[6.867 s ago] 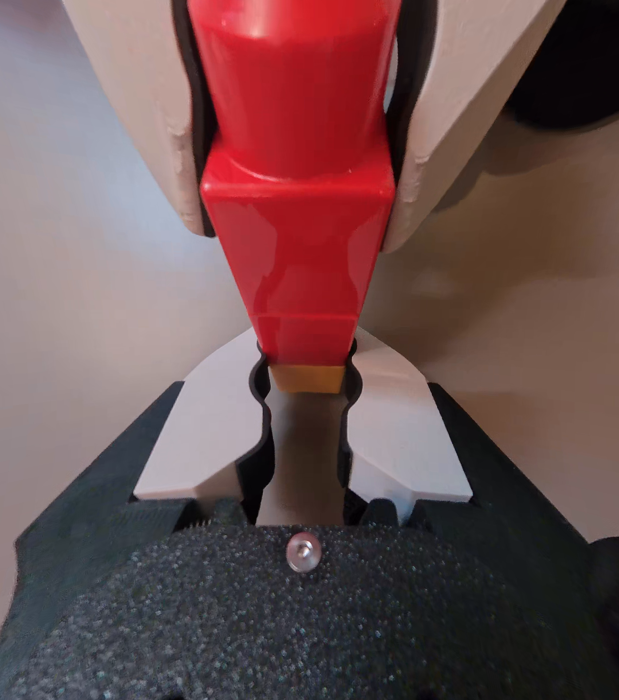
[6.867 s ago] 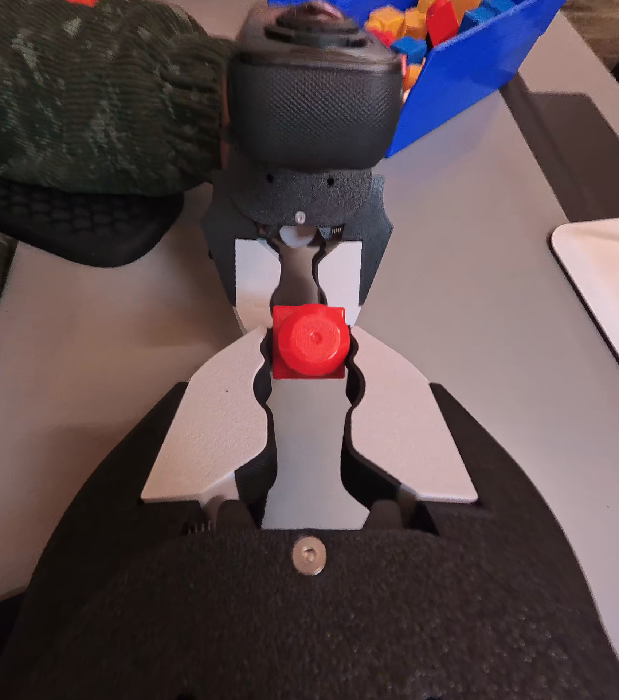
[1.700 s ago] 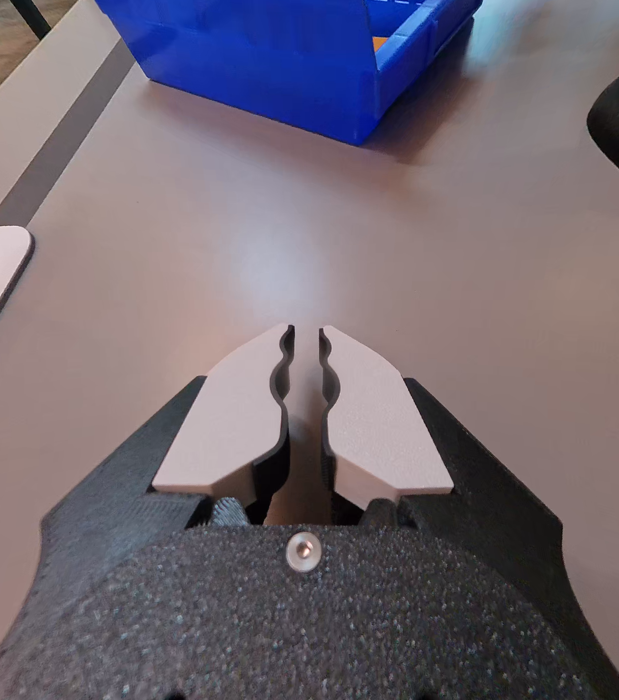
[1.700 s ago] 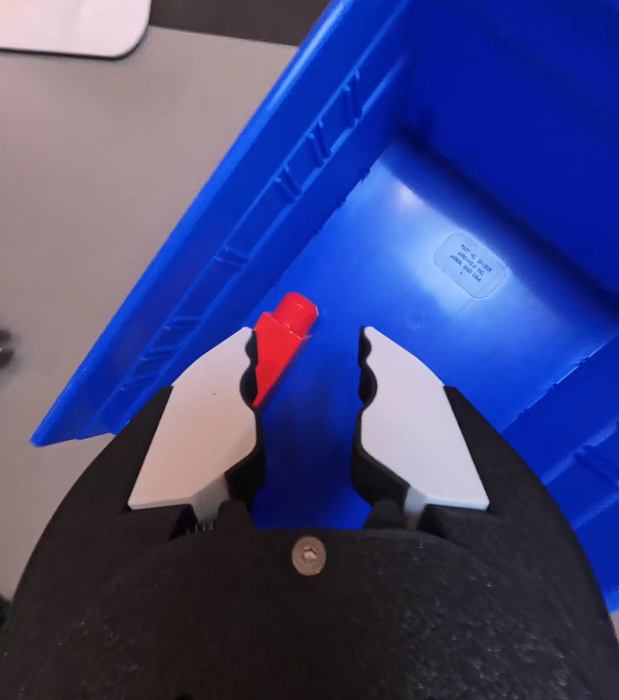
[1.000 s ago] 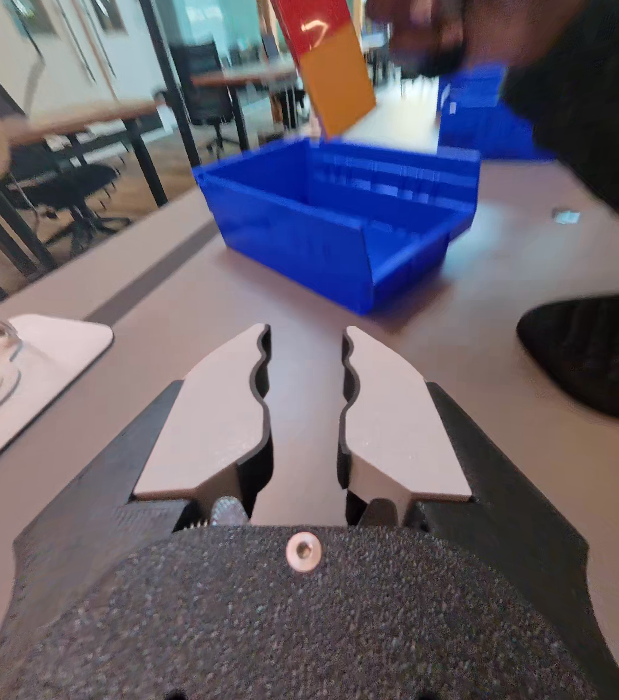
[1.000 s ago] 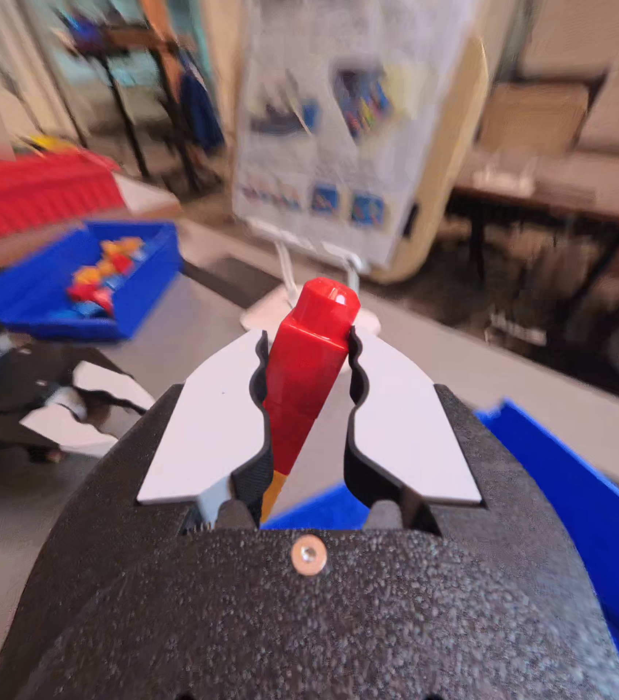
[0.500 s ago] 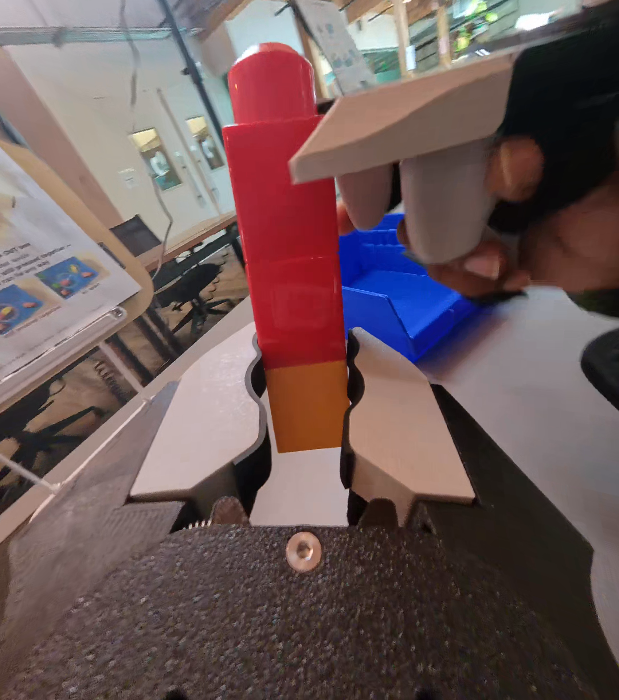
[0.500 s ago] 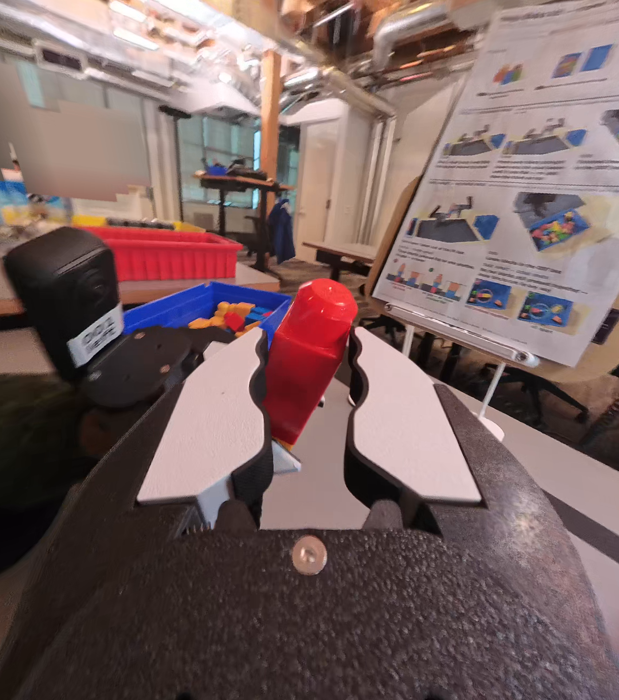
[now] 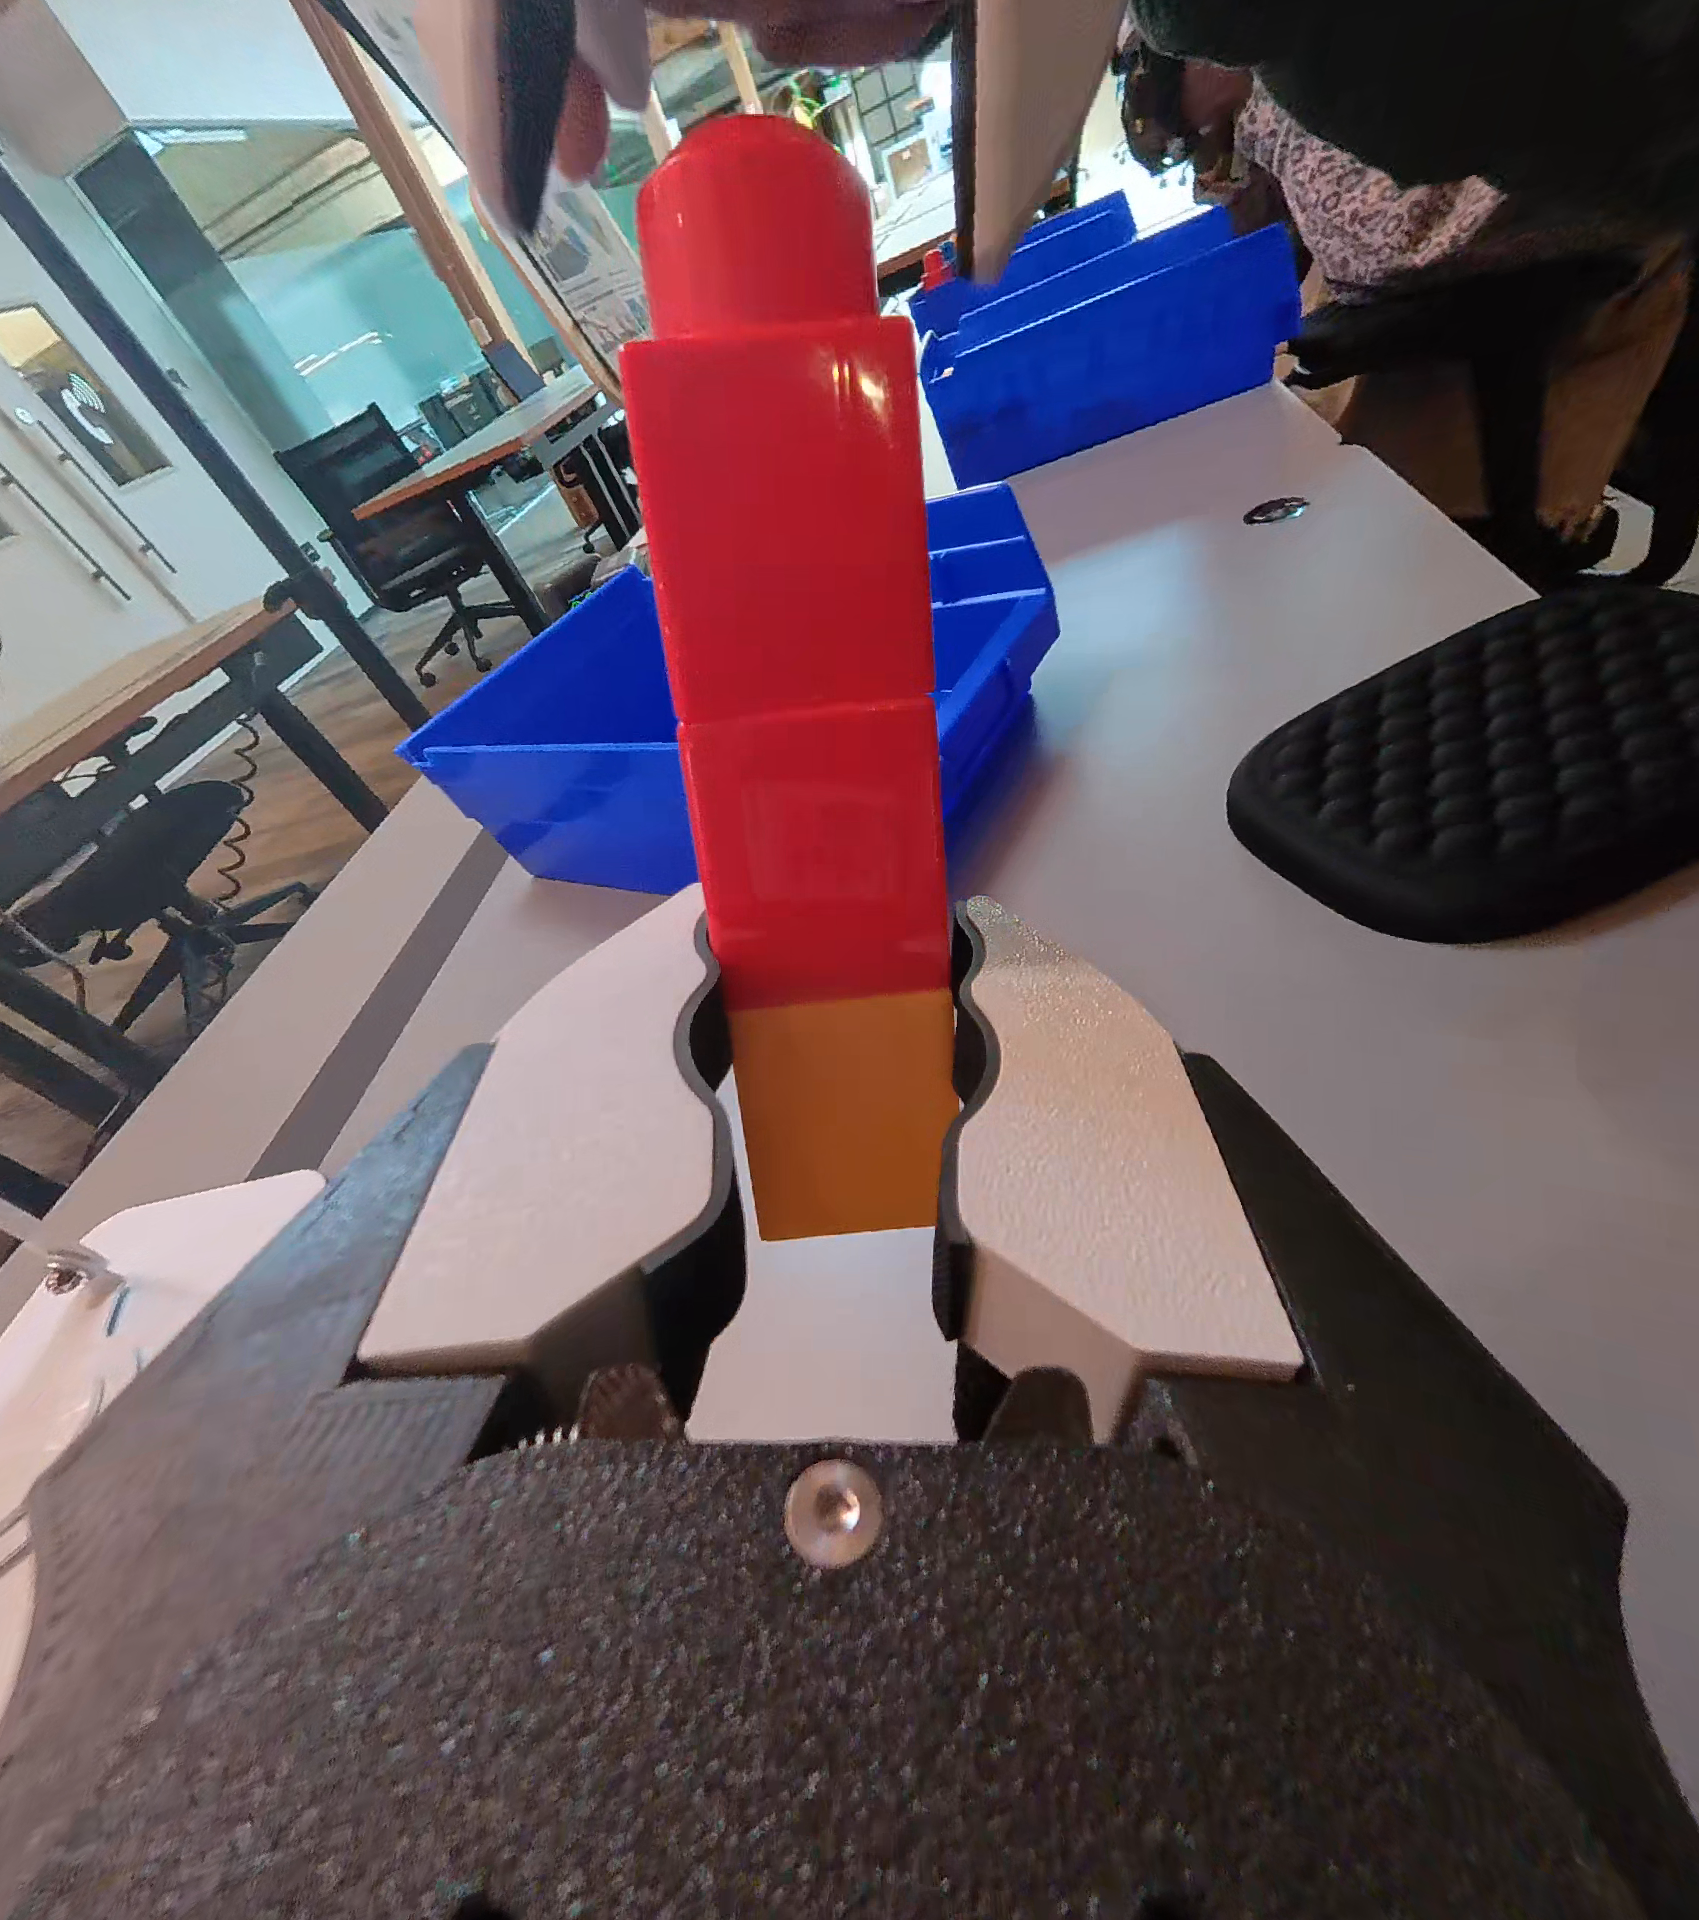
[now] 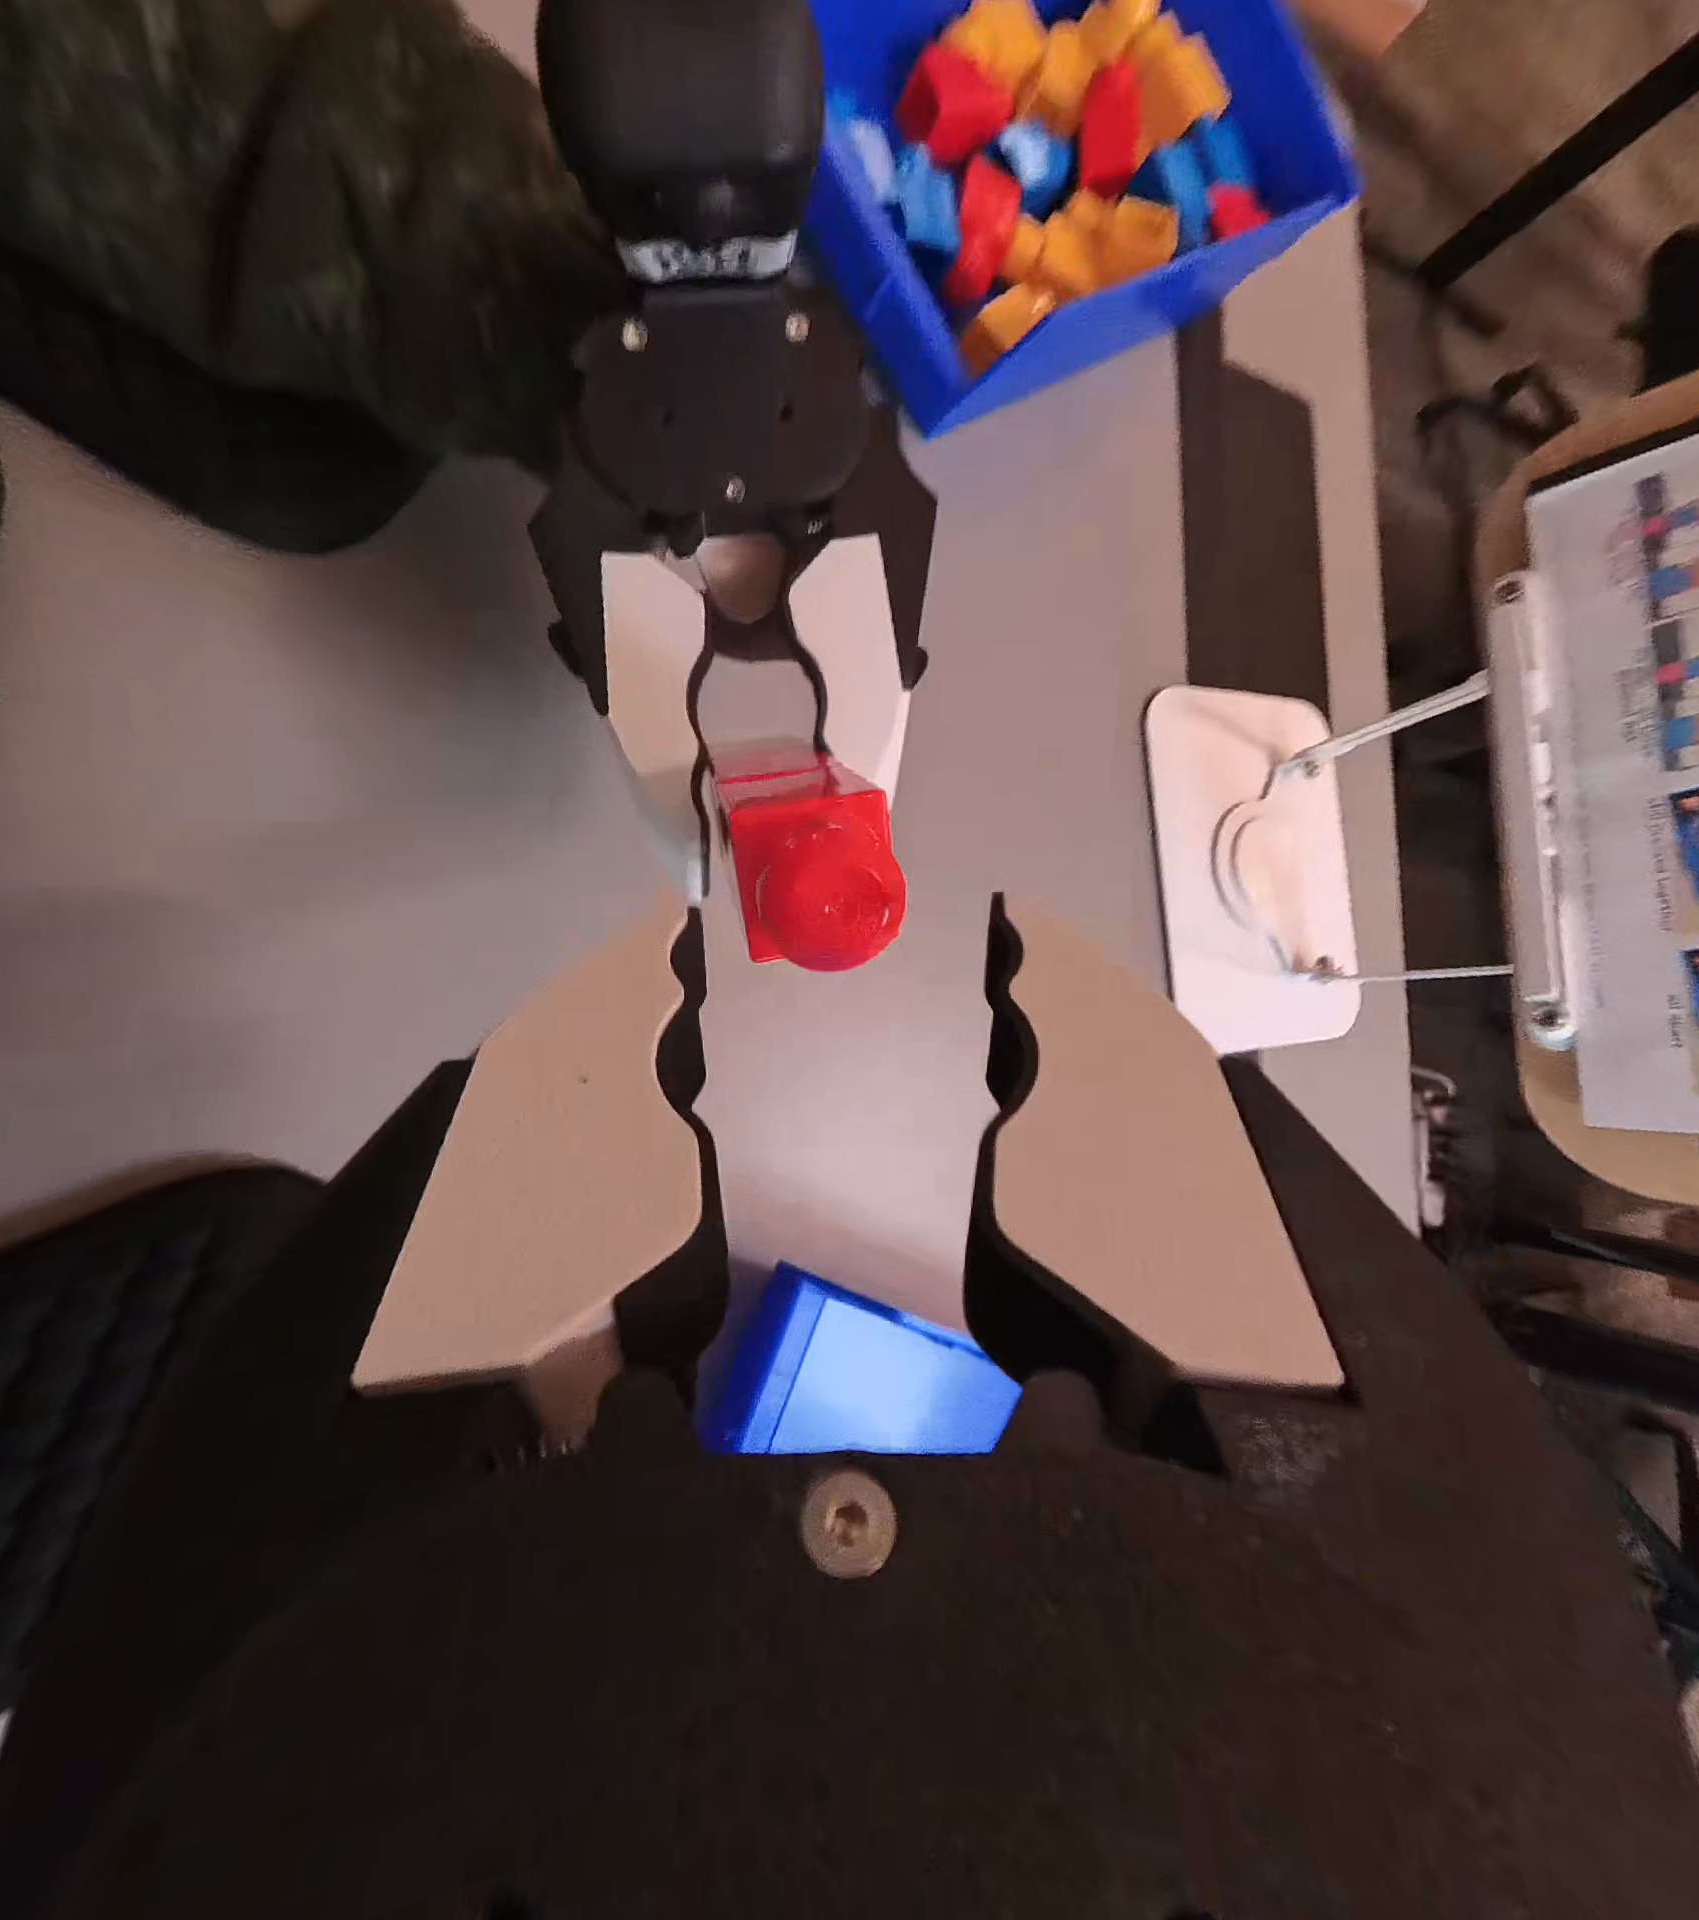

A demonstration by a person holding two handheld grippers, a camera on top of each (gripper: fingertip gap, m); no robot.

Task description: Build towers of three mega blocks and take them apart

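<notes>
A tower of two red blocks on an orange block stands upright in my left gripper, which is shut on the orange block, above the grey table. My right gripper is open and empty. It hangs above the tower and looks down on the red top stud. Its fingers flank the stud without touching it in the left wrist view. The left gripper also shows in the right wrist view, held by a gloved hand.
A blue bin with several loose blocks stands at the far side. An empty blue bin stands behind the tower. A black wrist pad lies right. A white stand base and its picture board are beside the table. Some 9 cm of space lies between my two pairs of fingers.
My right gripper has let go of the tower's red top, opened wide and swung up over it to point downward. My left gripper keeps its hold on the orange block.
</notes>
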